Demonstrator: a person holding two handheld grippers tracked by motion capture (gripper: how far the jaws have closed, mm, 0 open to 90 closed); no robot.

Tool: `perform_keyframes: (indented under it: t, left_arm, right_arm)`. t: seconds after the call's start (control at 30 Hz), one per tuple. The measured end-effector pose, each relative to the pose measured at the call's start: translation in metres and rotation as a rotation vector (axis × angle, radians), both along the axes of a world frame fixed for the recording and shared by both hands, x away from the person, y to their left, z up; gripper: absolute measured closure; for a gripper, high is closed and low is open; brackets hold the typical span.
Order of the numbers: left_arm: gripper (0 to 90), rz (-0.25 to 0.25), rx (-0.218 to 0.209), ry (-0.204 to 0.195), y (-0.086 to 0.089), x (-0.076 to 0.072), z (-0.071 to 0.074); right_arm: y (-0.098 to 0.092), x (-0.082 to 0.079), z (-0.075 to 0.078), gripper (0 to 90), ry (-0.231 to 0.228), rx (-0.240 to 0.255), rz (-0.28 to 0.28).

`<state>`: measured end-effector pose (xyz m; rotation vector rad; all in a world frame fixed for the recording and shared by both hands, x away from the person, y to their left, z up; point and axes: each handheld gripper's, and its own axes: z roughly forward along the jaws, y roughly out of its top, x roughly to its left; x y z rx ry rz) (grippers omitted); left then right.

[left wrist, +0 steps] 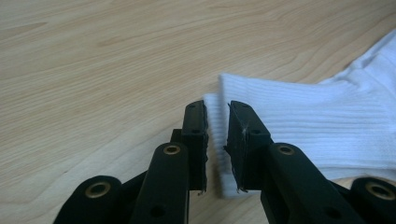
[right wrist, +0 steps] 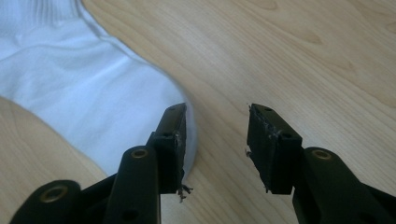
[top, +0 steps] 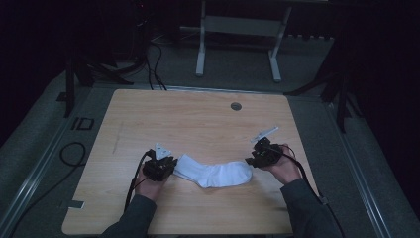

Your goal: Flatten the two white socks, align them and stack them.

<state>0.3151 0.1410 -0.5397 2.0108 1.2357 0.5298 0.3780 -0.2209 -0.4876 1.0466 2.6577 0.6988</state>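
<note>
A dim room is surrounding a pale wooden desk (top: 198,119), with a white frame stand and loose cables lying on the grey floor behind it. A white sock (top: 213,172) is lying flat near the person's edge of the desk, stretched between the two hands, its ribbed cuff pointing toward the left tool (top: 159,166) and its toe toward the right tool (top: 261,152).

In the left gripper view, the left tool (left wrist: 216,140) is standing only slightly parted, with the cuff's edge (left wrist: 299,126) sitting in the narrow gap; the pads look to be barely clear of the cloth rather than pinching it. In the right gripper view, the right tool (right wrist: 215,144) is gaping wider, one jaw lying over the toe's (right wrist: 84,98) rim and nothing caught between them.

The sock is looking light, soft and limp, likely to sag and fold wherever it is unsupported. The thicker ribbed cuff and the toe tip are probably offering the surest purchase, taken at both ends together.
</note>
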Motion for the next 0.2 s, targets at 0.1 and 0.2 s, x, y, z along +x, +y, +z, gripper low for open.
perform_keyframes:
  t: [0.1, 0.2]
  left_arm:
    - [77.0, 0.010, -0.002, -0.003, 0.0025, 0.0004, 0.0005]
    - [77.0, 0.015, 0.002, -0.002, 0.0050, 0.0015, 0.0012]
  right_arm:
    - [-0.0022, 0.0025, 0.0001, 56.7, -0.005, 0.009, -0.012]
    - [-0.0039, 0.0043, -0.0003, 56.7, -0.002, 0.014, -0.020]
